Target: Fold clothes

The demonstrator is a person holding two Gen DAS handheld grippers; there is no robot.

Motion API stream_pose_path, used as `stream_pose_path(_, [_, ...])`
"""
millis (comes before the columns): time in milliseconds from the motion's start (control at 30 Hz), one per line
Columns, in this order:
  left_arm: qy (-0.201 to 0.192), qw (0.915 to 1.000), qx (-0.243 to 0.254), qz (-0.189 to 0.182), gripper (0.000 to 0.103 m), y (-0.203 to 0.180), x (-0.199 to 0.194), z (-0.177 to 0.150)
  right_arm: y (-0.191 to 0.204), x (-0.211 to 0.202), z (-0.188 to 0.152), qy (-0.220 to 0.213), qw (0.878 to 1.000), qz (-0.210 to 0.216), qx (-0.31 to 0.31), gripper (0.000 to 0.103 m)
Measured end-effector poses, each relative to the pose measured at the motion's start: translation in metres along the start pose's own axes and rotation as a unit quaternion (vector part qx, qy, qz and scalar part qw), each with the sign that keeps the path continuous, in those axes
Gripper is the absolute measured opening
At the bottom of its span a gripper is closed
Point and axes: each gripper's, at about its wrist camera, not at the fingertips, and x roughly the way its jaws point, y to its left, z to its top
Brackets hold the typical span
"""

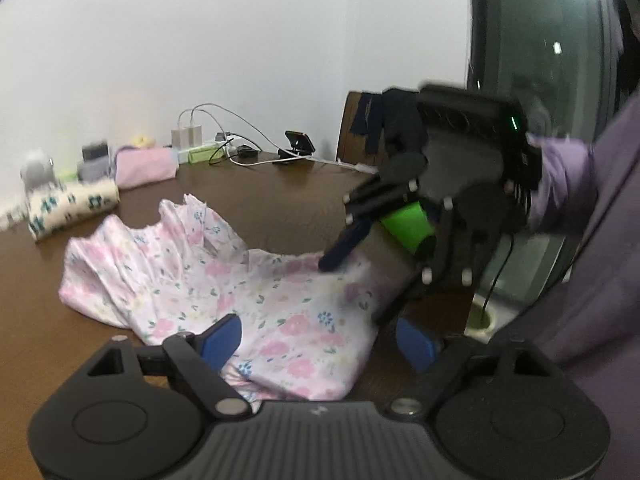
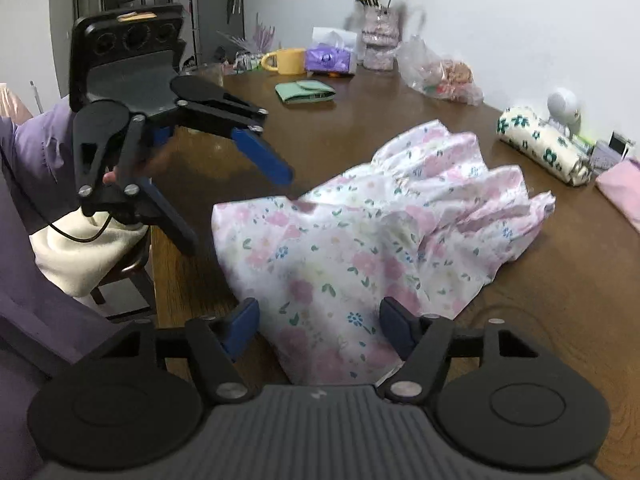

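Note:
A pink and white floral garment (image 1: 224,292) lies crumpled on the brown wooden table (image 1: 280,208); it also shows in the right wrist view (image 2: 360,248). My left gripper (image 1: 320,340) is open, its blue pads either side of the garment's near edge. In the right wrist view the left gripper (image 2: 236,208) hovers open beside the garment's left corner. My right gripper (image 2: 320,330) is open over the garment's near edge. In the left wrist view the right gripper (image 1: 356,288) is open, one pad touching the cloth's far right edge.
A rolled flowered towel (image 1: 72,206), pink pouch (image 1: 146,168), chargers and cables (image 1: 216,140) sit along the back. In the right wrist view a yellow mug (image 2: 286,60), tissue box (image 2: 332,56), vase (image 2: 378,40), green pouch (image 2: 306,92) and plastic bag (image 2: 440,72) stand farther off. A chair (image 2: 120,272) stands at the table edge.

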Motion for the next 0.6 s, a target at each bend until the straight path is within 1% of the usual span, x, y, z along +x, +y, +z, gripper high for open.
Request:
stream_pose_path(33, [-0.001, 1.0, 0.001, 0.007, 0.084, -0.001, 0.001, 0.001, -0.001, -0.003, 0.001, -0.007, 1.0, 0.001, 0.002, 0.068])
stream_pose_path(100, [-0.004, 0.9999, -0.011, 0.008, 0.084, 0.0, 0.004, 0.001, -0.005, -0.011, 0.004, -0.027, 1.0, 0.006, 0.006, 0.069])
stream_pose_path(167, [0.002, 1.0, -0.001, 0.004, 0.084, -0.003, 0.01, 0.001, -0.001, -0.016, 0.005, -0.031, 0.999, 0.012, -0.011, 0.07])
stream_pose_path(200, [0.007, 0.9999, 0.008, 0.002, 0.084, -0.005, 0.014, 0.0, 0.003, -0.016, 0.004, -0.028, 0.999, 0.012, -0.027, 0.072])
stream_pose_path(267, [0.004, 0.9997, 0.024, 0.008, 0.084, -0.008, 0.017, 0.0, 0.015, -0.011, 0.002, -0.01, 0.997, -0.004, -0.073, 0.073])
stream_pose_path(300, [-0.002, 0.9998, 0.018, 0.008, 0.083, -0.006, 0.017, 0.001, 0.019, -0.007, 0.001, -0.001, 0.996, -0.013, -0.089, 0.073])
stream_pose_path(367, [-0.014, 0.9999, -0.005, 0.003, 0.083, 0.001, 0.017, 0.004, 0.02, 0.0, -0.002, 0.01, 0.995, -0.019, -0.098, 0.072])
stream_pose_path(400, [-0.012, 0.9999, -0.003, 0.001, 0.083, 0.001, 0.018, 0.005, 0.019, 0.003, -0.003, 0.012, 0.995, -0.018, -0.098, 0.072])
stream_pose_path(467, [0.004, 0.9998, 0.018, -0.001, 0.083, -0.003, 0.022, 0.005, 0.017, 0.009, -0.004, 0.017, 0.995, -0.018, -0.1, 0.072])
stream_pose_path(567, [0.029, 0.9982, 0.052, -0.002, 0.083, -0.014, 0.031, 0.001, 0.011, 0.017, -0.004, 0.03, 0.995, -0.005, -0.092, 0.065])
stream_pose_path(600, [0.031, 0.9979, 0.057, -0.004, 0.083, -0.016, 0.034, -0.001, 0.009, 0.019, -0.004, 0.034, 0.996, 0.002, -0.086, 0.059])
